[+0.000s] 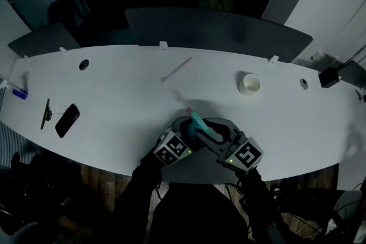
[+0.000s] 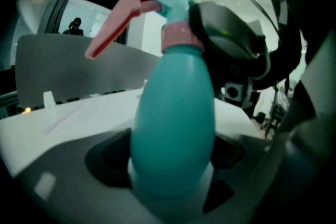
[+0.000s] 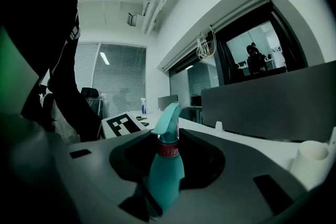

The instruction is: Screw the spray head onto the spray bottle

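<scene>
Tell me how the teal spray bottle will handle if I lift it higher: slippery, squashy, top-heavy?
Probably stiff: the spray bottle shows no dent in the left hand-held gripper. Its smooth, tapering body could slip. The spray head overhangs sideways, so it may tip.

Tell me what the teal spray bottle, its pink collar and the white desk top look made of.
Teal spray bottle: likely plastic, smooth, soft sheen with a dull highlight.
Pink collar: likely plastic, satin, slightly textured surface.
White desk top: probably laminate, matte, flat and even; core not visible.
</scene>
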Demonstrator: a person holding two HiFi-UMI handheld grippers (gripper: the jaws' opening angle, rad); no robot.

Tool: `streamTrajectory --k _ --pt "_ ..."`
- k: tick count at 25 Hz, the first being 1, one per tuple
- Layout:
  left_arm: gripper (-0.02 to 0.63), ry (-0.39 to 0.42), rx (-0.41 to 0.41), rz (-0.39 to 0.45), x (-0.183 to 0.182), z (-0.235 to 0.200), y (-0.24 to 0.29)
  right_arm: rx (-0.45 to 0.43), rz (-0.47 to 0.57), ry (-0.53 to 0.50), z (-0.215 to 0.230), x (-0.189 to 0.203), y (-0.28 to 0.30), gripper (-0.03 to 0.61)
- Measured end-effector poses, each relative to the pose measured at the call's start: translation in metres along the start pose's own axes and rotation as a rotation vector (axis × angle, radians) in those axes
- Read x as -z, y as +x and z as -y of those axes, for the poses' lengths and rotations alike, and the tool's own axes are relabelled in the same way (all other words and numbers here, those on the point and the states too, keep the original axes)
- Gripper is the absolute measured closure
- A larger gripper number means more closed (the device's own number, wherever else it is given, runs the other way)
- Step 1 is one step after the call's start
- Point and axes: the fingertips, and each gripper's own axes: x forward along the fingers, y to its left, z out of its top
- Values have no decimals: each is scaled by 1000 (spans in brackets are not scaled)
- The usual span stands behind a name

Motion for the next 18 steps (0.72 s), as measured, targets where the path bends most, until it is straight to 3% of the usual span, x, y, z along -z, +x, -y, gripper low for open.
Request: streamTrajectory --k 3,6,8,13,14,16,18 --pt "193 25 48 0 0 2 -1 -37 -22 1 0 1 2 448" --pt "198 8 -1 5 -2 -1 -1 -13 -17 -34 1 -1 2 448" --pt "199 -38 -102 7 -1 -7 0 42 -2 -41 3 0 1 448" --pt "198 -222 -448 22 3 -21 -5 132 21 -7 2 -1 2 448" --pt "196 -234 -464 24 4 -21 -5 126 20 -3 2 -1 2 448" --pt "192 -193 -413 30 3 -18 -7 94 6 -7 0 0 3 448" --pt "168 -41 -296 49 -2 -14 -12 49 -18 -18 -2 0 5 448"
